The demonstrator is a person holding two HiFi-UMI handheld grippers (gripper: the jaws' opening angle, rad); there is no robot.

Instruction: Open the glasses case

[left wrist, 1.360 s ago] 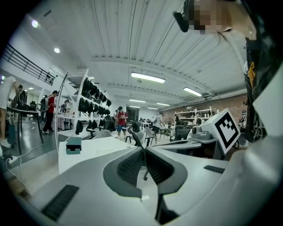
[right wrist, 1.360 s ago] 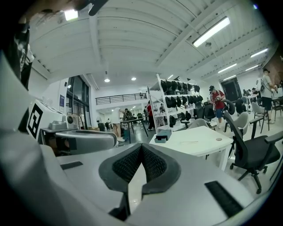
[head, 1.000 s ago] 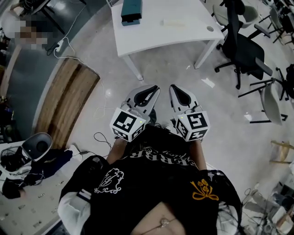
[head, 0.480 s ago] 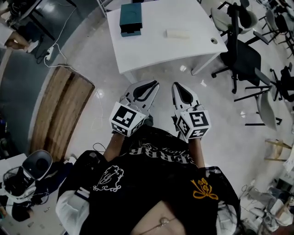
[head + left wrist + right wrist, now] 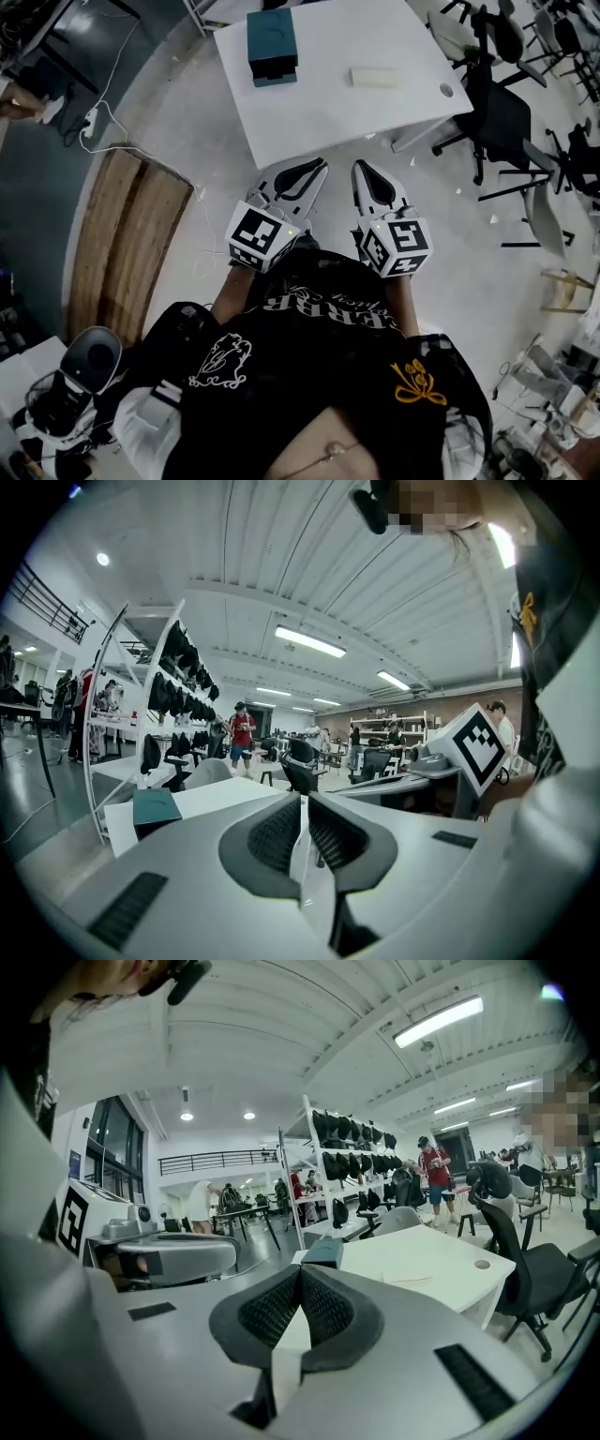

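Pale floor (image 5: 187, 122) spreads below us, and ahead stands a white tabletop (image 5: 319, 103) with the pale oblong glasses case (image 5: 374, 77) lying toward its right side, well apart from a teal box (image 5: 273, 45) at its far left. We hold the left tongs (image 5: 315, 169) and the right tongs (image 5: 362, 169) side by side, short of the tabletop's near edge. Both are closed with nothing between them.

White table (image 5: 330, 114) w/ teal box (image 5: 272, 45) at left side & pale oblong case (image 5: 375, 77) at right, well apart
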